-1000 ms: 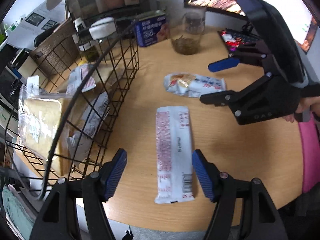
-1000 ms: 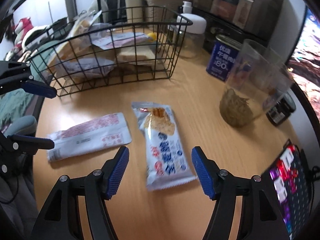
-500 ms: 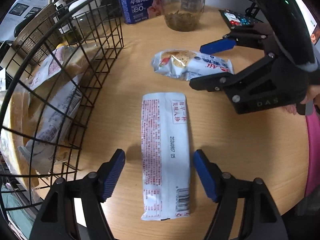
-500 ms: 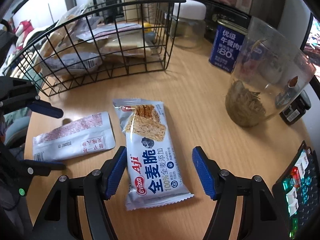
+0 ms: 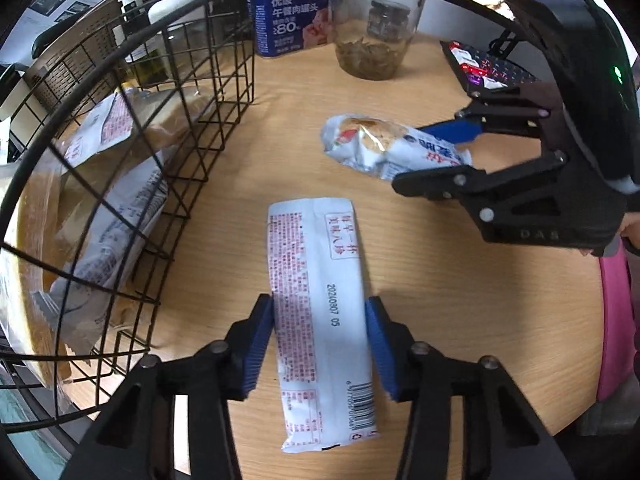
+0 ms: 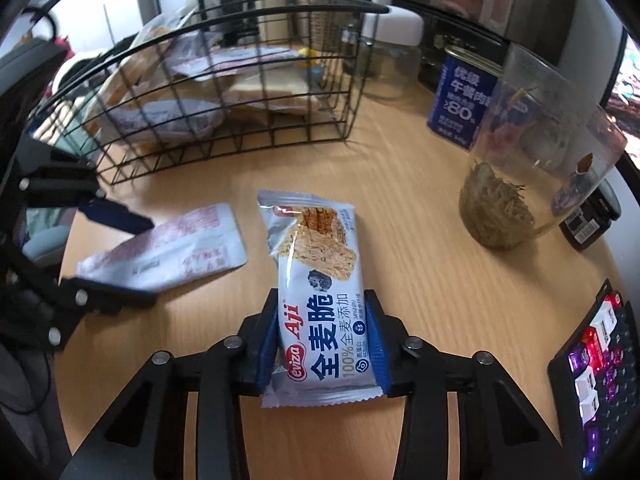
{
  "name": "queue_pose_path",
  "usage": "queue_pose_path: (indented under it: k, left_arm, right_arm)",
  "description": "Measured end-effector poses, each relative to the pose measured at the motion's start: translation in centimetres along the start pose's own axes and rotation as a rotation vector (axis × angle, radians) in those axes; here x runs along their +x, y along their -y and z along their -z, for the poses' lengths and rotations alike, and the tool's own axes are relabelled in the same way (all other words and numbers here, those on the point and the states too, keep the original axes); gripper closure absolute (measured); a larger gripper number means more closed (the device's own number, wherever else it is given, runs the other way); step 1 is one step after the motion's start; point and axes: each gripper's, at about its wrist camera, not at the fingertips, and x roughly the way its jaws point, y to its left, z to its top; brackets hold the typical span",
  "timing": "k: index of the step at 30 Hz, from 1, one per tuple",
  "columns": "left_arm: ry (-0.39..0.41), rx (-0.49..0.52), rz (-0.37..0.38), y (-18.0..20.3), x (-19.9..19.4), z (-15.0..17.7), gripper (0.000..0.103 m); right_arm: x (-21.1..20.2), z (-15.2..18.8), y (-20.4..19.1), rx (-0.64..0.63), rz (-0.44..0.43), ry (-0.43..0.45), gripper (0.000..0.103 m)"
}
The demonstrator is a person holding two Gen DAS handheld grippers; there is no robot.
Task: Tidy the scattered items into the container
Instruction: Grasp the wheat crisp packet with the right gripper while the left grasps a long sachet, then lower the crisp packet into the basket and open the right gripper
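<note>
My left gripper [image 5: 320, 344] is shut on a white snack packet with red print [image 5: 320, 304], which lies flat on the wooden table. My right gripper [image 6: 325, 348] is shut on a blue and white Aji cracker packet [image 6: 320, 280], also resting on the table. The black wire basket [image 5: 168, 128] stands at the left of the left wrist view and at the back left of the right wrist view [image 6: 240, 92], holding several bagged bread items. The cracker packet [image 5: 384, 148] and right gripper [image 5: 460, 156] show in the left wrist view.
A blue tin [image 5: 292, 20] and a clear jar with dried leaves [image 5: 372, 36] stand behind the packets. A keyboard [image 6: 600, 376] lies at the right. A white-lidded jar [image 6: 392, 56] stands behind the basket. The table's front edge is close.
Both grippers moved forward over their packets and closed on them: the left on the white packet, the right on the Aji packet. Earlier both were open.
</note>
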Motion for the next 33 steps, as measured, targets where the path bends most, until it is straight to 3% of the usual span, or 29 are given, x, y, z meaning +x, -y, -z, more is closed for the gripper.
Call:
queue_pose_path:
  k: [5,12,19,25,33]
  left_arm:
    - [0.010,-0.005,0.010,-0.3,-0.4,0.3,0.053]
    - [0.084,-0.007,0.011,-0.7,-3.2,-0.2,0.053]
    - [0.233,-0.001,0.015,-1.2,-8.8,-1.4,0.053]
    - [0.361,-0.056,-0.032,-4.7,-13.4,-2.0,0.053]
    - [0.447,-0.188,-0.133,-11.9,-16.6,-1.5,0.053]
  right_arm:
    - [-0.6,0.2,-0.5,0.008,0.005,0.012,0.065]
    - [-3.2,-0.3,-1.0,0.030,0.037,0.060,0.065]
    - [-9.4,-2.2,-3.5,0.050,0.132,0.172,0.065]
    - [-13.5,-6.2,-6.4,0.087,0.190,0.309,0.065]
    - [-13.2,-12.2,-11.2,0.107,0.268,0.424,0.065]
